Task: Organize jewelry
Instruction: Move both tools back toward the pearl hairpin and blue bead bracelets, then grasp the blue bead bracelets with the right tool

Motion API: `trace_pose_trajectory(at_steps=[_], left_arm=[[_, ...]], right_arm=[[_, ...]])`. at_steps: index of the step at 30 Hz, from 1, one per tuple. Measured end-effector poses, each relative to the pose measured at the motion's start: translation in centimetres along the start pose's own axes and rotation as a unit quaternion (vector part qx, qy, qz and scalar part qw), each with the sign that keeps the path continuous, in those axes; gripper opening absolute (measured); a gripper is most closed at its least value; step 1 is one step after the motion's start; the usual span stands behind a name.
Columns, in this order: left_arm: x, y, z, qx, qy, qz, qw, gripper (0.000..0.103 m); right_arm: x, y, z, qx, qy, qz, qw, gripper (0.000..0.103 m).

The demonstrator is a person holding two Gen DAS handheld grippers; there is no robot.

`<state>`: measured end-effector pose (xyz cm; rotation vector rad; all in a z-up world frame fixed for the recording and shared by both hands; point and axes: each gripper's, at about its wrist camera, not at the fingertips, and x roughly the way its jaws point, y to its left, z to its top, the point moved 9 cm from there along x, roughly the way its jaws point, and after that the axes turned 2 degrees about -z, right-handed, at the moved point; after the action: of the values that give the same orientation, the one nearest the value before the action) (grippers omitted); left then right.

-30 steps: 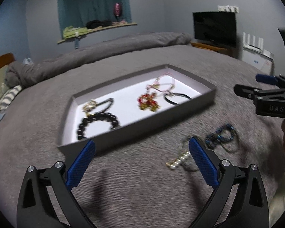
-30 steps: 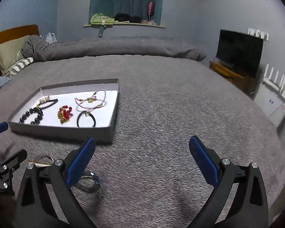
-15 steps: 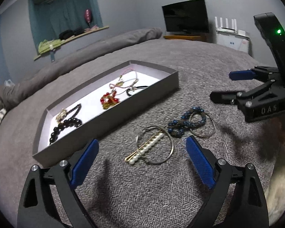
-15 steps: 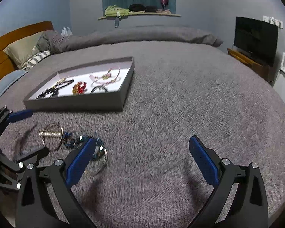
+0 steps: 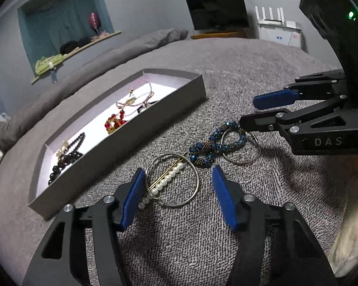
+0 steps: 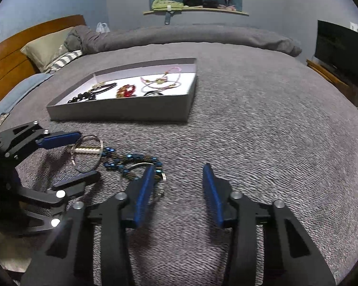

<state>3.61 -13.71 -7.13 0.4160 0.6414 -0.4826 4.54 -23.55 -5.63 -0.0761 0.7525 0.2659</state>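
A grey jewelry tray (image 5: 136, 140) (image 6: 121, 113) lies on the bed and holds several pieces: black beads, red beads, a pink cord bracelet. In front of it on the blanket lie a silver bangle (image 5: 195, 186) with a pearl hair clip (image 5: 165, 181) across it, a blue beaded bracelet (image 5: 211, 146) (image 6: 131, 158) and a thin silver ring (image 5: 247, 159). My left gripper (image 5: 179, 190) is open, low over the blanket, its fingers either side of the bangle. My right gripper (image 6: 177, 186) is open; its left finger is over the blue bracelet and ring. It also shows in the left wrist view (image 5: 253, 112).
A grey duvet roll (image 6: 202, 35) lies along the far side of the bed, pillows (image 6: 45, 50) and a wooden headboard (image 6: 9, 59) at the left. A television (image 6: 341, 50) stands on a low cabinet at the right. A wall shelf (image 6: 195, 8) holds clothes.
Both grippers have come down and forward toward the loose jewelry on the blanket. The left gripper's fingers have narrowed around the bangle; the right gripper's fingers have narrowed too and moved left over the blue bracelet.
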Motion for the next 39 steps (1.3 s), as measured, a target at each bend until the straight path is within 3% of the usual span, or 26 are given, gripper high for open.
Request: trace_pose_trajectory(at_steps=[2, 15, 23, 39], left_arm=[[0.1, 0.2, -0.1, -0.006, 0.003, 0.000, 1.0000, 0.049], [-1.0, 1.0, 0.4, -0.032, -0.021, -0.024, 0.9990, 0.049], [-1.0, 0.9, 0.3, -0.034, -0.019, -0.027, 0.9989, 0.049], [-1.9, 2.1, 0.8, -0.059, -0.029, -0.030, 0.9974, 0.049]], right_arm=[[0.1, 0.7, 0.1, -0.009, -0.002, 0.006, 1.000, 0.033], [1.8, 1.9, 0.4, -0.014, 0.011, 0.014, 1.000, 0.024], [2.1, 2.2, 0.1, -0.020, 0.014, 0.013, 1.000, 0.009], [-0.9, 3.0, 2.1, -0.034, -0.036, 0.005, 0.999, 0.007]])
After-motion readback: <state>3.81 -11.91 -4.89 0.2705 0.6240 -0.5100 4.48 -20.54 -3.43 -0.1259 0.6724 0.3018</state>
